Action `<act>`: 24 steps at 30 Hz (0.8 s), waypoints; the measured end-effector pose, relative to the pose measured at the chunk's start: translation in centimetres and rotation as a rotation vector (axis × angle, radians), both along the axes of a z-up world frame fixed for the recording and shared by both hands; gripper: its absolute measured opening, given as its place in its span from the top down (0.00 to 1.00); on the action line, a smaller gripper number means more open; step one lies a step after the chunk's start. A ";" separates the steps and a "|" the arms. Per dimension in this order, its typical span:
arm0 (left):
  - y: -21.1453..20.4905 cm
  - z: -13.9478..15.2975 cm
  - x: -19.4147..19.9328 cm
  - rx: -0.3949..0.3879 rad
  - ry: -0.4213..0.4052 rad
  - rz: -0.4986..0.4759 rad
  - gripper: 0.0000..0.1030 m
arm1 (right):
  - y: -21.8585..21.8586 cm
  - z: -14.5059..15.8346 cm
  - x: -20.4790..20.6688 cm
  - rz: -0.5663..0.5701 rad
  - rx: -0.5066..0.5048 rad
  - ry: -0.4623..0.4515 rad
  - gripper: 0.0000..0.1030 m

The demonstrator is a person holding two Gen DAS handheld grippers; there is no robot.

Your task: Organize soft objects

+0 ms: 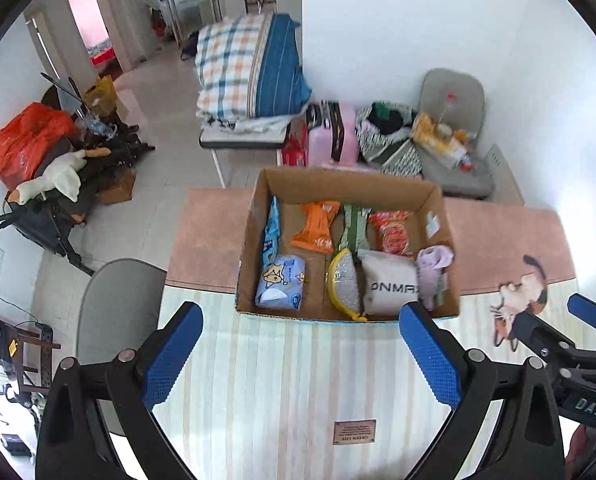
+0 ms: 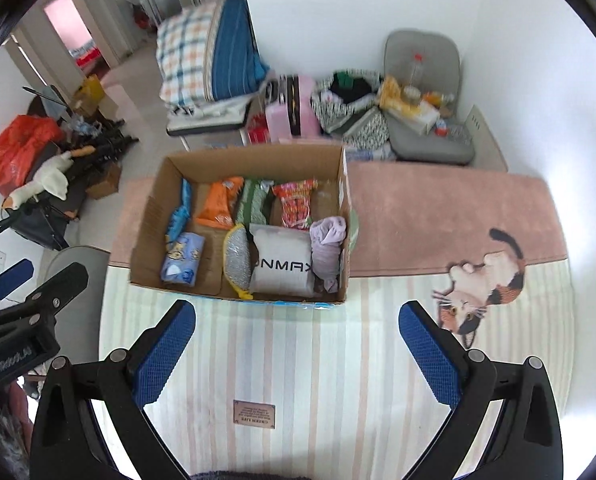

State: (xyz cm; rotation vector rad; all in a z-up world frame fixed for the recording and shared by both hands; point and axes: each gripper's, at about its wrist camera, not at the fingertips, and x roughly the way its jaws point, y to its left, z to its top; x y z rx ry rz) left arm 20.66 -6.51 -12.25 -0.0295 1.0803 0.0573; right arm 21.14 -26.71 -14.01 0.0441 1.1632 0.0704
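An open cardboard box (image 1: 350,180) (image 2: 154,216) stands on the table mat. It holds a blue tissue pack (image 1: 280,286) (image 2: 183,258), an orange snack bag (image 1: 316,226) (image 2: 218,204), a green packet (image 1: 356,226), a red packet (image 1: 392,234) (image 2: 296,202), a yellow-rimmed scrubber (image 1: 344,284) (image 2: 238,258), a grey pouch (image 1: 390,286) (image 2: 284,264) and a lilac cloth (image 1: 434,270) (image 2: 328,244). My left gripper (image 1: 302,348) is open and empty, just short of the box's near wall. My right gripper (image 2: 298,344) is open and empty, in front of the box.
A striped mat with a cat picture (image 2: 482,280) and a small label (image 2: 254,412) covers the table; pink cloth (image 2: 438,208) lies beyond. A grey chair (image 1: 114,304) stands at left. Bedding (image 1: 250,68), bags and another chair (image 1: 450,128) fill the floor behind.
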 end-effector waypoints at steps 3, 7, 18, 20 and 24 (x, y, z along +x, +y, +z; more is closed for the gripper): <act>0.2 2.4 -2.2 -0.019 -0.030 0.004 0.02 | -0.4 3.2 -2.6 0.004 0.006 -0.060 0.00; 0.5 4.9 -4.9 -0.059 -0.059 0.014 0.02 | -0.8 6.9 -6.1 0.013 0.008 -0.127 0.00; -0.6 9.5 -10.1 -0.016 -0.139 -0.006 0.02 | -0.5 12.7 -12.4 0.053 -0.012 -0.226 0.00; -0.7 9.9 -10.5 -0.017 -0.148 -0.008 0.02 | -0.4 13.3 -13.2 0.061 -0.018 -0.232 0.00; -0.8 10.8 -11.3 -0.007 -0.174 -0.011 0.02 | -0.4 13.7 -14.0 0.064 -0.021 -0.234 0.00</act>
